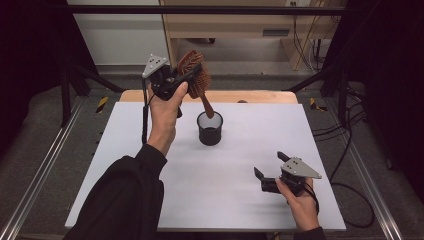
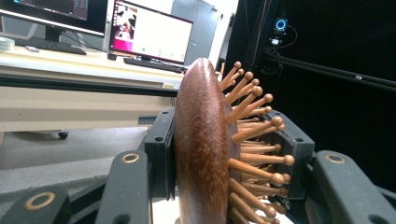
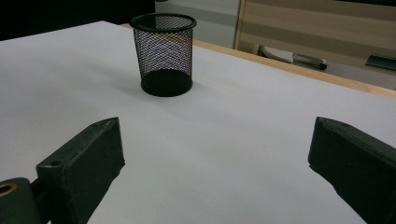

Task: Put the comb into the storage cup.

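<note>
One dark reddish-brown wooden paddle hairbrush [image 1: 195, 74] sits pinched by its head in my left tongs [image 1: 186, 75], its handle dipping into the black wire-mesh cup [image 1: 210, 129] mid-bench. It looks rigid, light and polished-slick; I'd grip across back and pins. My right tongs [image 1: 270, 172] rest spread, empty.

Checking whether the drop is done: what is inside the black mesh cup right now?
The mesh cup looks empty through its walls in the right gripper view. In the high view, the hairbrush, clamped by the left gripper, has its handle tip at the rim; the bottom is hidden there.
</note>
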Available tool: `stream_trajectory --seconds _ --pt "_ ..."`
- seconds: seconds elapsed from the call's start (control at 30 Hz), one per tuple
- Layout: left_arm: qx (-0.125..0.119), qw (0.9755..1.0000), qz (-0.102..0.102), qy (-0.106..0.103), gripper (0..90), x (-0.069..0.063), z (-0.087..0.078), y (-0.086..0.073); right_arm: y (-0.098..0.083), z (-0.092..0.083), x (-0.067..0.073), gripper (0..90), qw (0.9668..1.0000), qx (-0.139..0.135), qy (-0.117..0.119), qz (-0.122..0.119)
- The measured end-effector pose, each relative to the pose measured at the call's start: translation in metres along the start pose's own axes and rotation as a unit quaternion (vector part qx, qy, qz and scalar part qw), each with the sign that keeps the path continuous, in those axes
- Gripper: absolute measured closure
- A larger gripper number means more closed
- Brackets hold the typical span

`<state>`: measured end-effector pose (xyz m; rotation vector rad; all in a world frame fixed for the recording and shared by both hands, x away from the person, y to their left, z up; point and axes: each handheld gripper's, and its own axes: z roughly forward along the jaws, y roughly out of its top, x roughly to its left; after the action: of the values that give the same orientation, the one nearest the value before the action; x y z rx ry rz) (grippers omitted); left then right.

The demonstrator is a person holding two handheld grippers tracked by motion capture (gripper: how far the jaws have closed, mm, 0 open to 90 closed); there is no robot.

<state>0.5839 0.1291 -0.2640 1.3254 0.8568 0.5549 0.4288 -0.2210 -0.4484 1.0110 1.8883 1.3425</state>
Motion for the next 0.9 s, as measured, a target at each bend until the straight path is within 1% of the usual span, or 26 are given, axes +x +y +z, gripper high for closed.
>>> stream_trajectory --seconds 0.2,0.4,0.5,0.63,0.9 --pt "0.006 1.0000 0.002 0.000 50.7 -0.001 0.002 -0.004 0.000 0.000 0.000 3.7 1.0000 0.000 0.001 0.000" --pt "0.019 0.9997 0.014 0.009 50.8 -0.001 0.006 -0.013 0.000 0.000 0.000 3.6 1.0000 0.000 0.002 0.001" --pt "0.023 0.9996 0.009 0.011 50.8 0.001 0.008 -0.019 0.000 0.000 0.000 3.6 1.0000 0.000 0.002 0.002" --pt "0.032 0.9994 0.007 0.013 50.8 0.003 0.011 -0.026 0.000 0.000 0.000 3.6 1.0000 0.000 0.003 0.000" --pt "0.043 0.9990 0.008 0.011 50.8 0.001 0.017 -0.037 0.000 0.000 0.000 3.6 1.0000 0.001 0.003 0.001"
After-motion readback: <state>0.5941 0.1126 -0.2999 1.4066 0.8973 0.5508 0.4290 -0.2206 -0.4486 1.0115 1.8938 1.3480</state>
